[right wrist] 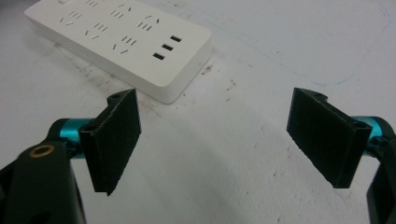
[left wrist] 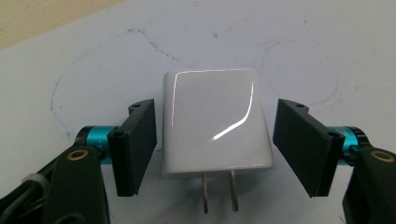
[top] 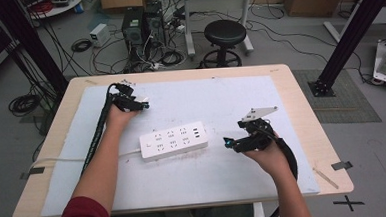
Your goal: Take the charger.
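Two prongs of the charger [left wrist: 217,123] point back toward the left claw [left wrist: 215,147], whose spread jaws flank it ungripped, beyond the strip's [top: 173,140] left end; the right claw [right wrist: 217,140] gapes empty.

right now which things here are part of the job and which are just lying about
In play: white charger plug between the left gripper jaws; white power strip; right gripper, open beside it.

Lying about: black stool, computer towers, floor cables.

The high view looks forward and down over the whole table [top: 301,103]; each gripper view sits low and close; high and right share the power strip [top: 173,140].
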Demonstrator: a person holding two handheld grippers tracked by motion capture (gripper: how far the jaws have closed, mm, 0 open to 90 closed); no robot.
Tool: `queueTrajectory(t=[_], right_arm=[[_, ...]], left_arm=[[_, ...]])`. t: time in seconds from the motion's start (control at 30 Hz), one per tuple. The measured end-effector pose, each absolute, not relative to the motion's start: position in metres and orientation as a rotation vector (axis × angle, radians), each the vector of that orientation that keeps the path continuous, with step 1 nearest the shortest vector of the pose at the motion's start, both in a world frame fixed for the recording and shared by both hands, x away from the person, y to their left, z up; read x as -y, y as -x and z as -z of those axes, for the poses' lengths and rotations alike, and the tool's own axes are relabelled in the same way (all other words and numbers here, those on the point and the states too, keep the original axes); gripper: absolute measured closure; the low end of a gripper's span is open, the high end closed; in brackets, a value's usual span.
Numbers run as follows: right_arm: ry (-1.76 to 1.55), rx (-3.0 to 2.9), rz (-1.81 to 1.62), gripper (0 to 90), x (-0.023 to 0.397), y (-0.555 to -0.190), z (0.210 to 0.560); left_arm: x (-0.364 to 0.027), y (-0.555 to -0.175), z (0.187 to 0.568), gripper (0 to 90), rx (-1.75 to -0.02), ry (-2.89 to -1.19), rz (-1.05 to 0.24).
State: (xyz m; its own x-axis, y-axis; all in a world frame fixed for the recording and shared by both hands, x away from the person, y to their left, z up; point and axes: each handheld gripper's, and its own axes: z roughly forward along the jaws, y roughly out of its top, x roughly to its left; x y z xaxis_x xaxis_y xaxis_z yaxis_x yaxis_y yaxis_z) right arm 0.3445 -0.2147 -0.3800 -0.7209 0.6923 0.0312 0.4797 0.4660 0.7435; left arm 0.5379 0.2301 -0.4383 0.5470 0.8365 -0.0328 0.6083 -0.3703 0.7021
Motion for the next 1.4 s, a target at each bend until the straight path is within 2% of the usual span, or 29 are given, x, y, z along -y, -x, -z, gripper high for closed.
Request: queueTrajectory(t=[0.3, 0.57, 0.77, 0.8, 0.87, 0.9, 1.03, 1.07, 1.1, 1.17, 1.27, 1.4], right_arm=[[-1.009, -2.452, -1.096, 18.1, 0.213, -0.346, 0.383], [-1.012, -2.45, -1.1, 18.1, 0.215, -0.345, 0.383], [-0.999, -2.443, -1.115, 18.1, 0.216, -0.344, 0.38], [-0.999, -2.443, -1.115, 18.1, 0.216, -0.344, 0.38], [-0.992, -2.443, -1.123, 18.1, 0.216, -0.342, 0.378], [-0.981, -2.439, -1.137, 18.1, 0.217, -0.341, 0.376], [-0.971, -2.439, -1.14, 18.1, 0.218, -0.339, 0.373], [-0.963, -2.433, -1.15, 18.1, 0.22, -0.336, 0.368], [-0.958, -2.431, -1.149, 18.1, 0.221, -0.335, 0.366], [-0.953, -2.429, -1.156, 18.1, 0.223, -0.335, 0.365], [-0.939, -2.419, -1.172, 18.1, 0.225, -0.333, 0.36], [-0.938, -2.425, -1.171, 18.1, 0.225, -0.332, 0.36]], left_arm=[[-0.229, -0.538, 0.441, 40.7, -1.155, -2.132, -0.456], [-0.229, -0.536, 0.439, 42.5, -1.168, -2.142, -0.464], [-0.227, -0.527, 0.424, 42.6, -1.106, -2.155, -0.482], [-0.225, -0.516, 0.411, 42.6, -1.051, -2.168, -0.498], [-0.225, -0.516, 0.411, 42.6, -1.051, -2.168, -0.498], [-0.227, -0.497, 0.396, 42.6, -1.013, -2.163, -0.512], [-0.228, -0.492, 0.392, 42.6, -1.009, -2.155, -0.511], [-0.231, -0.467, 0.373, 42.6, -0.941, -2.139, -0.526], [-0.231, -0.461, 0.369, 42.5, -0.932, -2.13, -0.524], [-0.231, -0.461, 0.369, 42.6, -0.932, -2.13, -0.524], [-0.23, -0.433, 0.351, 42.6, -0.848, -2.103, -0.534], [-0.228, -0.418, 0.345, 42.6, -0.801, -2.1, -0.526]])
